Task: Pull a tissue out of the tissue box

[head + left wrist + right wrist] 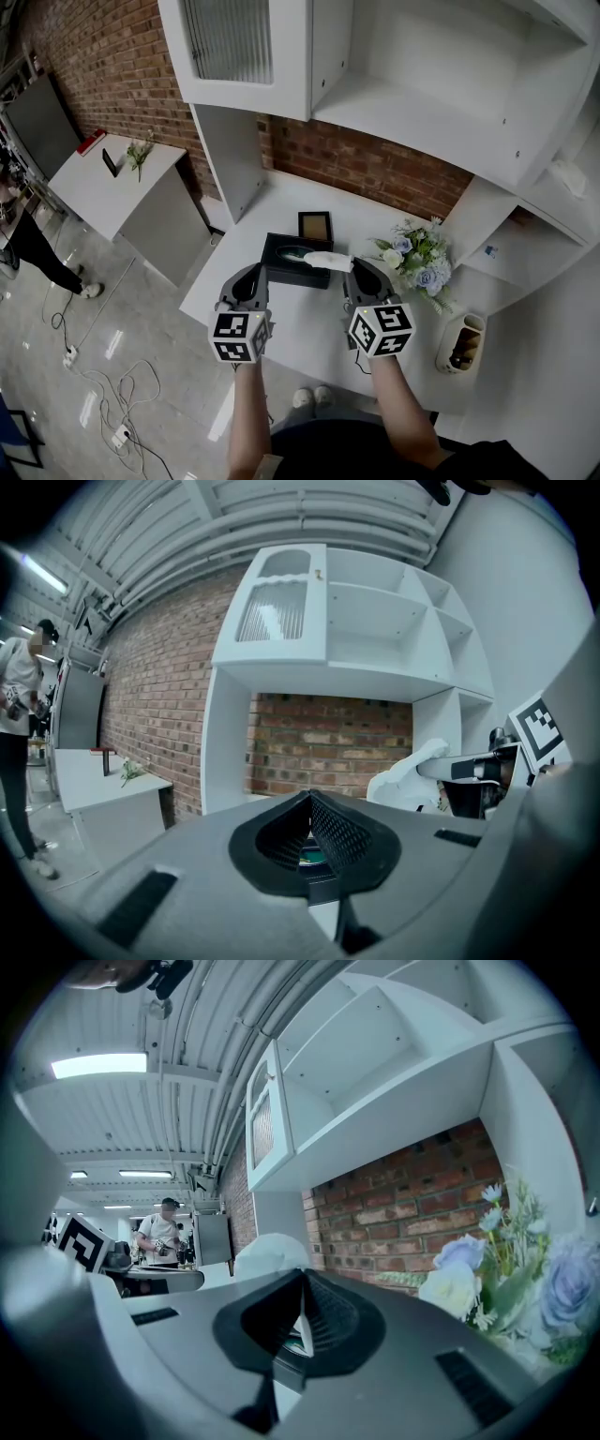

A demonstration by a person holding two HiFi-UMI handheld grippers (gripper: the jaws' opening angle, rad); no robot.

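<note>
White tissue [328, 260] sat clamped in my R gripper [352, 266], mid-pull I'd say, just over the tissue box [281, 251]; L gripper [251, 275] closed, empty, beside it. Next: lift clear.

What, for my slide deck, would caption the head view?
Right gripper shut on a white tissue over the black tissue box on a white counter; left gripper at the box's left edge.

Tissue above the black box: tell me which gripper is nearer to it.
Right. The right gripper is shut on the end of the tissue; the left gripper sits apart from it, at the left side of the tissue box.
</note>
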